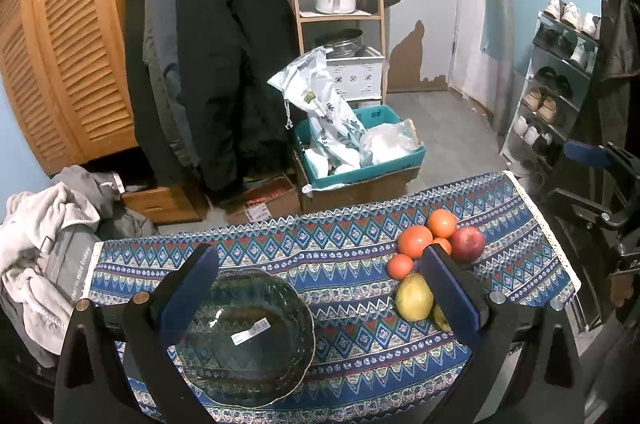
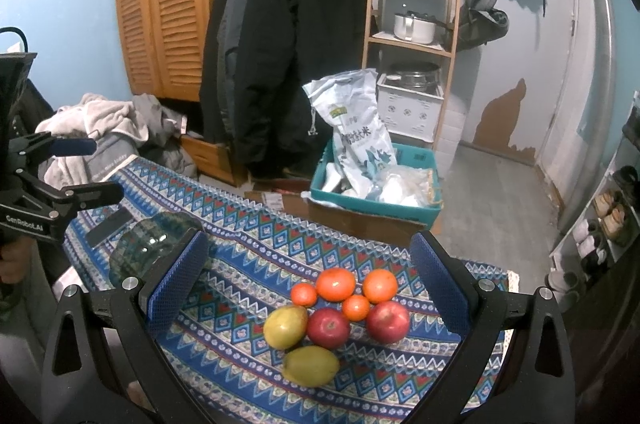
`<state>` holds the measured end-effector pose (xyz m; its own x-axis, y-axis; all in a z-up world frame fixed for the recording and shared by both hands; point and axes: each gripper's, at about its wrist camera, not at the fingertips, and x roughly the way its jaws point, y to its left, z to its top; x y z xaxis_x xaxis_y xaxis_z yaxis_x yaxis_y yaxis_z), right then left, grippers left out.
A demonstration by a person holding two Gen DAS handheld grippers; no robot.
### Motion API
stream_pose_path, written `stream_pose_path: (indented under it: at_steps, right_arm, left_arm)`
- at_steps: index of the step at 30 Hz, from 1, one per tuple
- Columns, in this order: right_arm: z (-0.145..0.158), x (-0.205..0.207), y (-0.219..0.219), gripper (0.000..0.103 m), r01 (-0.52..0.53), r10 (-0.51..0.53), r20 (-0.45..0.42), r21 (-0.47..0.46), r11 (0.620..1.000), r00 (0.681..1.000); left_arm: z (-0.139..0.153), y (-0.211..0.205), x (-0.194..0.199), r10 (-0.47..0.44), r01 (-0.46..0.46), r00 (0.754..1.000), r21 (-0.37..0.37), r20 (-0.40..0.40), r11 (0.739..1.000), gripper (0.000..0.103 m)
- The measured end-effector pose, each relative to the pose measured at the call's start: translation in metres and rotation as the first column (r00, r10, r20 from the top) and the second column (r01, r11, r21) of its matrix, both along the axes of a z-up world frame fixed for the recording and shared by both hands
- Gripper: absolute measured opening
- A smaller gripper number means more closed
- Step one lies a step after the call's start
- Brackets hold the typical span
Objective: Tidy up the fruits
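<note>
My left claw (image 1: 320,284) gapes over the dark glass bowl (image 1: 246,338), its finger hiding one yellow mango (image 1: 441,318). Right claw (image 2: 308,284) spread wide, fruit pile (image 2: 340,316) between, near desk (image 2: 400,384) edge.

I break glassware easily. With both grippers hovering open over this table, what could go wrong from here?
1. The round fruits touch in a cluster: gripping one red apple may set the small orange tangerines rolling.
2. The dark glass bowl is see-through against the blue patterned tablecloth, so the open left gripper could clip its rim.
</note>
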<state>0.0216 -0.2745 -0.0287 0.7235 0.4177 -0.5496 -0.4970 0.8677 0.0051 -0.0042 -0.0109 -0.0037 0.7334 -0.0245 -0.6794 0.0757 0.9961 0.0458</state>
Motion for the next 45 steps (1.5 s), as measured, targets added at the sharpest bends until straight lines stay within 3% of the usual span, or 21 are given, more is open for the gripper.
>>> stream_pose_path:
  at_steps: [33,45]
  right_arm:
    - [-0.003,0.004,-0.002,0.100,0.001,-0.001,-0.026,-0.007,1.000,1.000]
    - [-0.017,0.010,-0.009,0.100,0.018,-0.019,-0.070,-0.023,1.000,0.997]
  left_arm:
    - [-0.002,-0.004,0.002,-0.008,0.008,1.000,0.016,0.005,1.000,0.102]
    - [-0.016,-0.007,0.007,-0.019,0.020,1.000,0.038,-0.018,0.999,0.102]
